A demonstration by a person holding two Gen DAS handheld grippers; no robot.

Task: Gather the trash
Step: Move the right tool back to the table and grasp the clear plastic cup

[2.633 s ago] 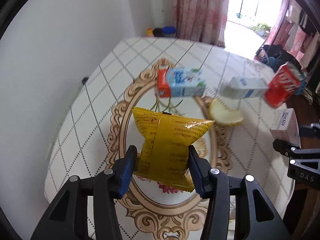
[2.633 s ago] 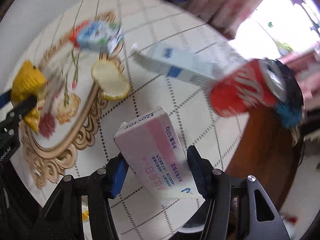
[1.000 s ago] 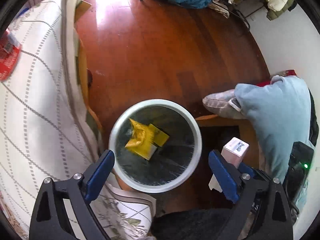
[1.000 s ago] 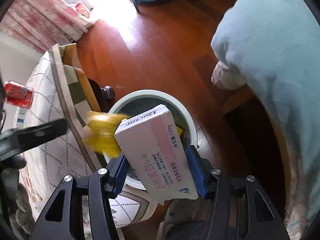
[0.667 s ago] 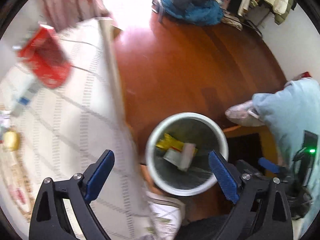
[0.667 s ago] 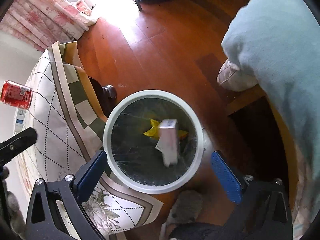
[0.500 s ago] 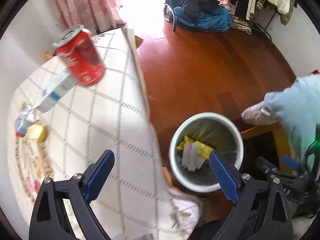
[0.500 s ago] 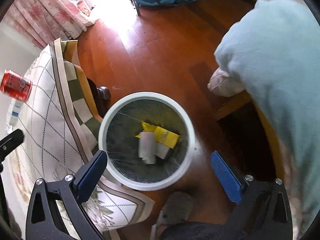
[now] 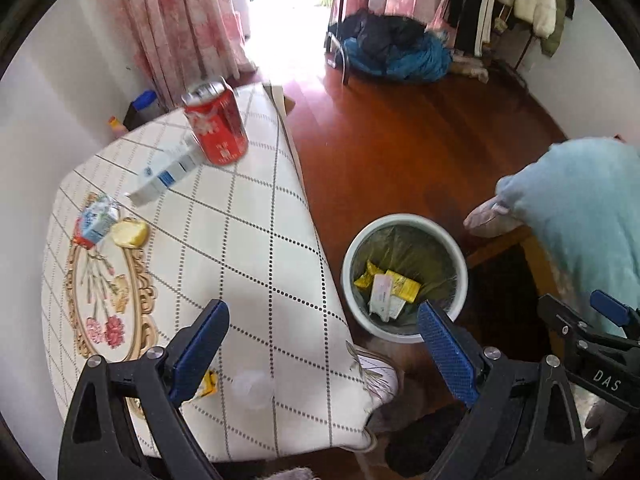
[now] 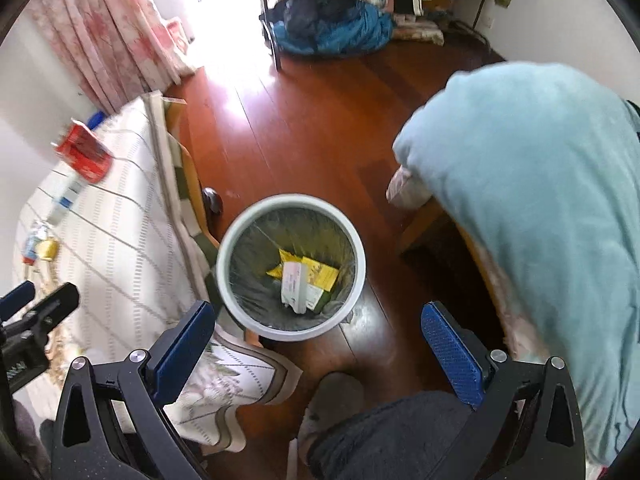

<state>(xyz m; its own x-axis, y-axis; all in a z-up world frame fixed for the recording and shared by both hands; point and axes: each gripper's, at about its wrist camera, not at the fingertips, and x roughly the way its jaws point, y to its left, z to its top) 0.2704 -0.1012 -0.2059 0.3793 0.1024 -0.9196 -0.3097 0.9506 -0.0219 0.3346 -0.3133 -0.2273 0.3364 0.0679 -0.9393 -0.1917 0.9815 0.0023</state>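
Left wrist view: nearest the lens, the left gripper (image 9: 324, 344) stands with its blue-padded jaws spread wide and nothing between them, hanging over the corner of the table (image 9: 248, 248), which is covered with a cream cloth of dotted diamond lines. Under the left jaw a small yellow scrap (image 9: 208, 385) and a pale round blur, too soft to identify, lie on the cloth. Off to the right the bin (image 9: 460, 256) sits on the red-brown wood floor just beside the table edge, lined with a dark bag; inside it lie a yellow wrapper (image 9: 406, 286) and a pink-and-white box (image 9: 382, 294), touching one another. Further along the table are a pale yellow piece (image 9: 129, 233) beside a small blue-and-red carton (image 9: 96, 222), then a white-and-blue carton (image 9: 166, 176) lying flat, then an upright red can (image 9: 216, 124) near the far edge. In the right wrist view the right gripper (image 10: 318, 340) is likewise wide apart and empty, above the bin, with a light blue sleeve (image 10: 540, 184) to its right. A heap of blue clothing (image 9: 400, 56) lies on the floor beyond.
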